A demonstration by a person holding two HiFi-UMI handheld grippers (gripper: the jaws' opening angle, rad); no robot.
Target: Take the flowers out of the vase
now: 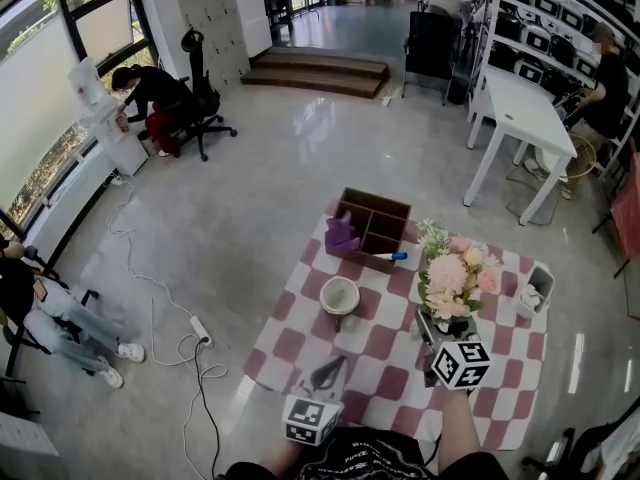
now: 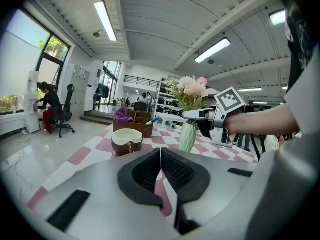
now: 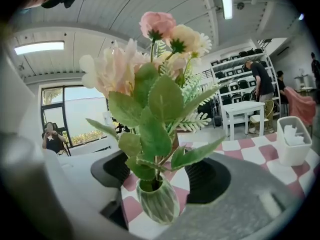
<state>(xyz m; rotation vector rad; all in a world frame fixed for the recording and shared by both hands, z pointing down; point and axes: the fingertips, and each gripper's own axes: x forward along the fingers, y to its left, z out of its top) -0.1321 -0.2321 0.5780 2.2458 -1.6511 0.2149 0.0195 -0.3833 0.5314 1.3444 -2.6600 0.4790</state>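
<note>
Head view: the flowers (image 1: 452,273) are sitting in the vase (image 1: 446,325) on the right side of the checkered cloth (image 1: 380,393). The right gripper (image 1: 428,336) is just on its near side, the left gripper (image 1: 333,366) is near-left, and there's a bowl (image 1: 339,295) mid-cloth.

Left gripper view: jaws pressed together with nothing in them, vase further off to the right.

Right gripper view: jaws spread wide, vase and leafy stems standing between them, pads clear of both.
</note>
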